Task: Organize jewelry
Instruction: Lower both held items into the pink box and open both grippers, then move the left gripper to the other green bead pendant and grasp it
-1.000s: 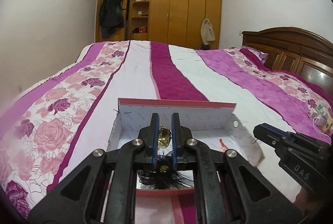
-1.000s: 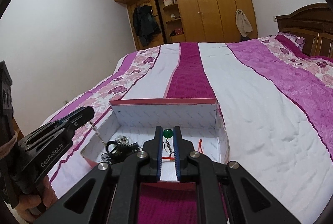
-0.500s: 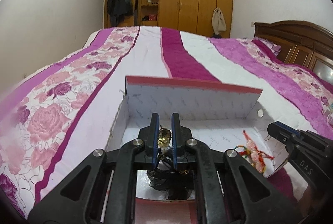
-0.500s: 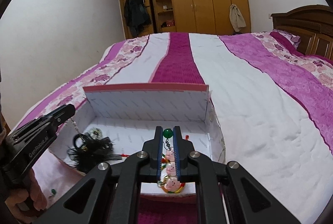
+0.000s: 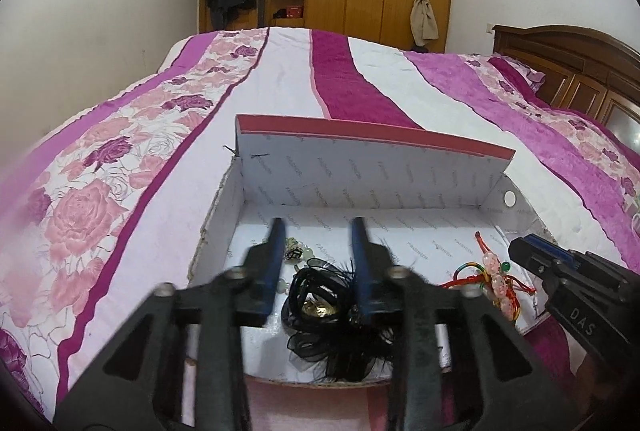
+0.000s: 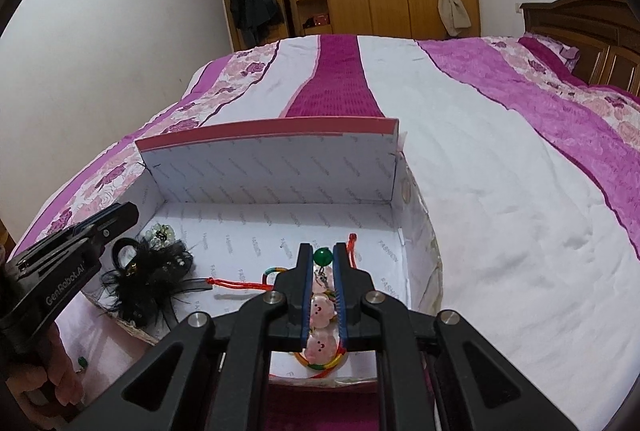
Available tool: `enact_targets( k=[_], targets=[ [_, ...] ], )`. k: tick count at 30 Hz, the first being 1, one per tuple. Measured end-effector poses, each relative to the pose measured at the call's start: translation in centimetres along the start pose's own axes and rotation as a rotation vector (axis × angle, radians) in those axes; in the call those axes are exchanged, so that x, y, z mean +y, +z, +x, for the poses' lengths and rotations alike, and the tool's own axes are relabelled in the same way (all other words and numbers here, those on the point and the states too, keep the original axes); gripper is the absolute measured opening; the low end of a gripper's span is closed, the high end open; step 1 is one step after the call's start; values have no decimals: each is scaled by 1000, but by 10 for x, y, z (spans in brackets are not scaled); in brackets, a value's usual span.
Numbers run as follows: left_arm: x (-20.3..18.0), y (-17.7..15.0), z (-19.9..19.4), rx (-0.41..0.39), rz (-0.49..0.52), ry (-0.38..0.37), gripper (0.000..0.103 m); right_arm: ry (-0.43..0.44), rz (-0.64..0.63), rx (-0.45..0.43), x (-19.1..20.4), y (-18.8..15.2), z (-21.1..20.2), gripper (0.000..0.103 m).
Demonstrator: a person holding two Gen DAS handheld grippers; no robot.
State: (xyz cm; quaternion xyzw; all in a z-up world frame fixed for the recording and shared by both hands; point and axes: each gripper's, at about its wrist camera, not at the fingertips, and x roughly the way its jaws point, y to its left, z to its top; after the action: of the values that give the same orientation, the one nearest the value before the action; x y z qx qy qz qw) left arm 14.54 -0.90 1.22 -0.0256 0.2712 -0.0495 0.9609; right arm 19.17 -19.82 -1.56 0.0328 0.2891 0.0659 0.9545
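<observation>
Both hands had dropped toward the open box (image 5: 360, 167) since the earlier frames, and the left gripper (image 5: 318, 243) had just been opening: its fingers now stood released, apart on either side of the black feathery hair ornament (image 5: 332, 315), which lay loose on the box floor at the near left corner. Nothing was pinched between them.

Right gripper (image 6: 323, 271): fingers close together around the red cord bracelet (image 6: 320, 327), the green bead (image 6: 323, 257) sitting at the tips. The pink pig-shaped beads hung between the blades, with the lower loop near the box's near wall. Judged grasped, though barely.

Step in hand, as judged: setting each piece down inside the box.
- Left should lift straight up and clear; the feather strands and net could snag on the blue pads.
- Right should lower until the cord goes slack on the floor before letting go, keeping the bracelet well apart from the black piece so the cords do not tangle.

Materials: box of white printed card, pink edge, lid standing upright at the back; it sat on a quilted bed (image 6: 500, 171) with purple and floral stripes, soft and likely to tip under pressure. Ornament soft, wispy, with a brass-coloured centre; pale beads just beside it. Bracelet of braided red and multicolour thread, with glossy beads.
</observation>
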Motion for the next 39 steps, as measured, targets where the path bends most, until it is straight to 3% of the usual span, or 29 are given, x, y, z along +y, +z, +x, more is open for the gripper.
enact_targets(
  k=[3,8,12,22,27,39],
  targets=[
    [0,1,-4,0,4,-1,32,4,19,4,-1,-1,-2,28],
    [1,4,-11,16,-7,-16,33,15,27,-1,-1,1,-10,29],
    [4,9,-21,33,-10,-34,33,37,35,-5,0,4,-19,35],
    [13,13,-57,73,15,-52,34,64,16,5,13,3,-56,38],
    [21,8,-75,103,20,-23,34,83,38,39,16,-5,-72,38],
    [45,-16,-93,239,16,6,35,123,38,118,26,-30,-105,38]
  ],
)
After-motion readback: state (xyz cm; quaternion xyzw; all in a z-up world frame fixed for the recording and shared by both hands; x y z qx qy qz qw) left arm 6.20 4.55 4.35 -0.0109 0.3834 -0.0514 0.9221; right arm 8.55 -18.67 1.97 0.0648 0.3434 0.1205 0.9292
